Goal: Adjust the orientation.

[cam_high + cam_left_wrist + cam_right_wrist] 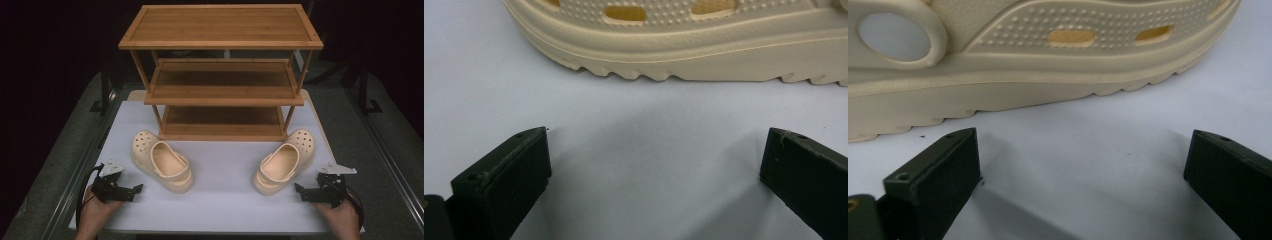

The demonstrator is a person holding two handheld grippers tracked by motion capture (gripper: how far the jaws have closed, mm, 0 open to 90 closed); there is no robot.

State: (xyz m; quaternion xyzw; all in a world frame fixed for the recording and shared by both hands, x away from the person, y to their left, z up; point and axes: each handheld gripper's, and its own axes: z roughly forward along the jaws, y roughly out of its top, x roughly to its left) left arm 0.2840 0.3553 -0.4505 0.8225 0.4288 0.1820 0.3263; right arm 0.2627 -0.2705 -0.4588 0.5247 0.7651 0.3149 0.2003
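- Near the table's front edge, the left gripper point(131, 190) and right gripper point(301, 190) rest with jaws spread wide, pinching nothing.
- Just inward lie the left cream foam clog point(161, 160) and right cream foam clog point(284, 161), bare white tabletop point(222, 175) between them.
- Behind stands a three-tier wooden shoe rack point(222, 80).

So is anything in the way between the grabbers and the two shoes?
No. Only bare white mat lies between the left gripper and the left clog, and between the right gripper and the right clog.

A white table point(220, 200) carries three things — a wooden rack point(222, 85), the left clog point(162, 161) and the right clog point(285, 161).
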